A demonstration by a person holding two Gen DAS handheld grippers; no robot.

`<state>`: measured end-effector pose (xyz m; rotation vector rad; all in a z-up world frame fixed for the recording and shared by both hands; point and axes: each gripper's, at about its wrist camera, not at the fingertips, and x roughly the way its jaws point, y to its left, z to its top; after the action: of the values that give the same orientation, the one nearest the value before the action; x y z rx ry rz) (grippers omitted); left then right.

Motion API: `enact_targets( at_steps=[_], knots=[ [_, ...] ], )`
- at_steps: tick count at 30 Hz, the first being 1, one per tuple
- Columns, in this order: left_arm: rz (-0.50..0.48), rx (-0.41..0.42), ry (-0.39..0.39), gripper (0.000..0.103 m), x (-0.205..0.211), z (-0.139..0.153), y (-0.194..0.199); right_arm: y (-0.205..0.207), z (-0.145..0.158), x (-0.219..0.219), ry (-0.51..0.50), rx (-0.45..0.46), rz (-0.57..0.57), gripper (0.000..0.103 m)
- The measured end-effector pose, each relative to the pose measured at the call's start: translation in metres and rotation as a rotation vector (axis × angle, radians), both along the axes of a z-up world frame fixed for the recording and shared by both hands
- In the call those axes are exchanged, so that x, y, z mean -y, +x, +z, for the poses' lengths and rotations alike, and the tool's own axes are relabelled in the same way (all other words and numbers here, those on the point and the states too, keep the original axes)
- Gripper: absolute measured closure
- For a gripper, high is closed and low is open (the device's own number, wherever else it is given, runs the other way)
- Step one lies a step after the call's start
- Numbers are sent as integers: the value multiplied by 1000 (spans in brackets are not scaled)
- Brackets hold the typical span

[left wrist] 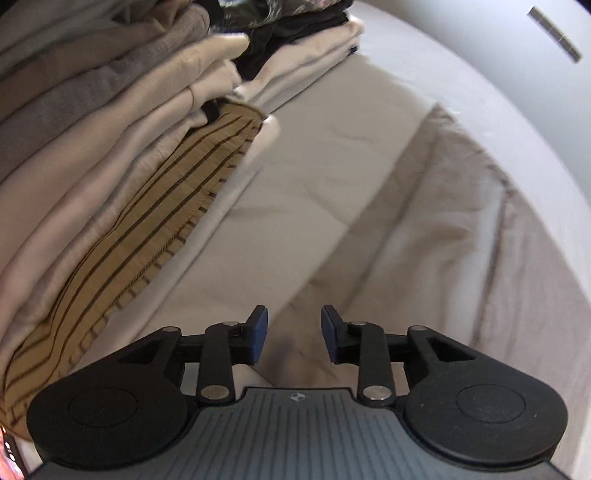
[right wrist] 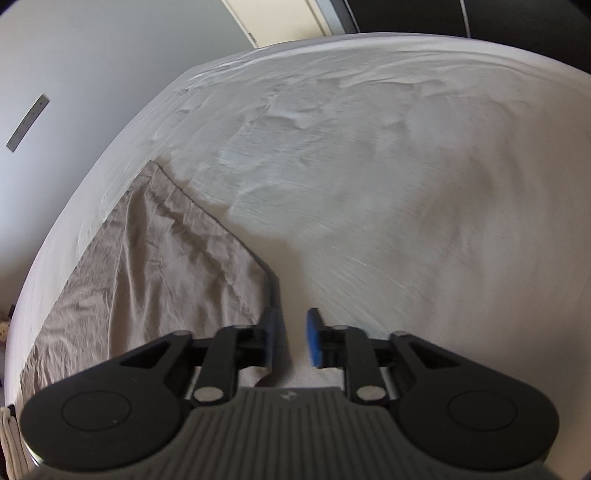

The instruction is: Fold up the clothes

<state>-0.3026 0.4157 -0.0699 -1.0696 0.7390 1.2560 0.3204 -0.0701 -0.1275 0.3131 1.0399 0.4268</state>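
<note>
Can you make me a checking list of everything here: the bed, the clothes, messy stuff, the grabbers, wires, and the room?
Surface: bed with white sheet, wrinkled.
Job's things: grey-beige garment lying flat on the sheet; stack of folded clothes beside it, with a tan striped piece in it.
Clutter: dark clothes heaped behind the stack.
Grippers: left hand-held gripper open, empty; right hand-held gripper open, empty.
Cables: nothing seen.
Surroundings: pale wall.

Crinkled matt beige cloth (right wrist: 147, 266), wrinkled white bedsheet (right wrist: 369, 184), ribbed striped mustard knit (left wrist: 147, 229), matt black plastic tongs (left wrist: 294, 334).
</note>
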Motion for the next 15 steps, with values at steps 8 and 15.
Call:
enact_targets(
  at_steps=[8, 15],
  knots=[
    [-5, -44, -81, 67, -21, -37, 12, 8, -11, 12, 48, -36, -48, 67],
    [1, -60, -98, 67, -23, -44, 14, 4, -45, -4, 107, -114, -49, 68]
  ],
)
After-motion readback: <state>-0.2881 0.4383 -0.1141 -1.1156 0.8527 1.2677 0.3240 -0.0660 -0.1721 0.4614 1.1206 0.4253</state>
